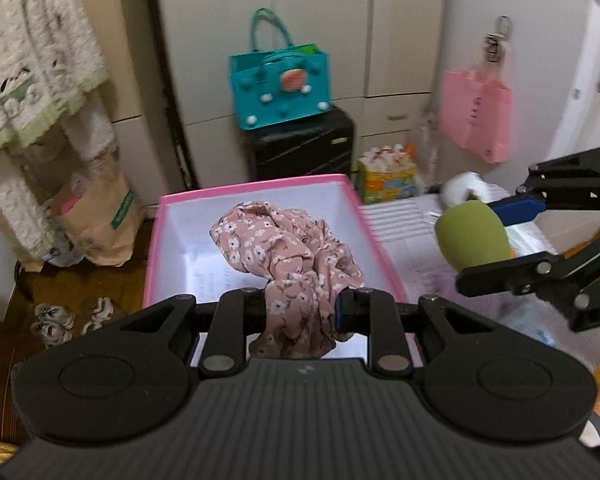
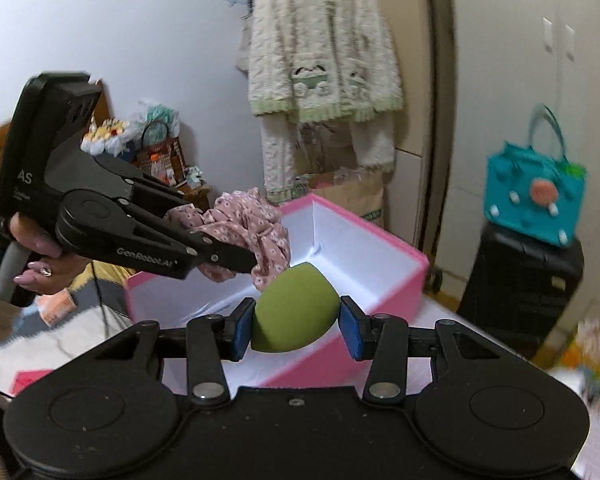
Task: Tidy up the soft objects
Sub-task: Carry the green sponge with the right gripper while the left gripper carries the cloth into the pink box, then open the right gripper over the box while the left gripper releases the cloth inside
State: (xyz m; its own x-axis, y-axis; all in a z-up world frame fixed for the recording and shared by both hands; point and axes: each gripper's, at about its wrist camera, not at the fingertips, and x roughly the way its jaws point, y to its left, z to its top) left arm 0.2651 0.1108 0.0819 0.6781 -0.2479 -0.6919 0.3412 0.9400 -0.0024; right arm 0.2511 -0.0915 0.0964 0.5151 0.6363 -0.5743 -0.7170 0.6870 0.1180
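Observation:
A pink floral cloth (image 1: 284,256) hangs from my left gripper (image 1: 300,308), which is shut on it above the pink box (image 1: 260,189) with a white inside. The cloth also shows in the right wrist view (image 2: 252,228), held over the box (image 2: 380,248). My right gripper (image 2: 296,326) is shut on a green egg-shaped sponge (image 2: 296,312), just in front of the box's near corner. In the left wrist view the right gripper (image 1: 496,240) holds the sponge (image 1: 474,238) to the right of the box.
A teal bag (image 1: 280,84) sits on a black suitcase (image 1: 304,148) behind the box. A pink bag (image 1: 476,116) hangs on the right. A fluffy garment (image 2: 324,60) hangs by the wall. Paper bags (image 1: 100,224) stand on the floor at left. The box sits on a white surface (image 1: 404,220).

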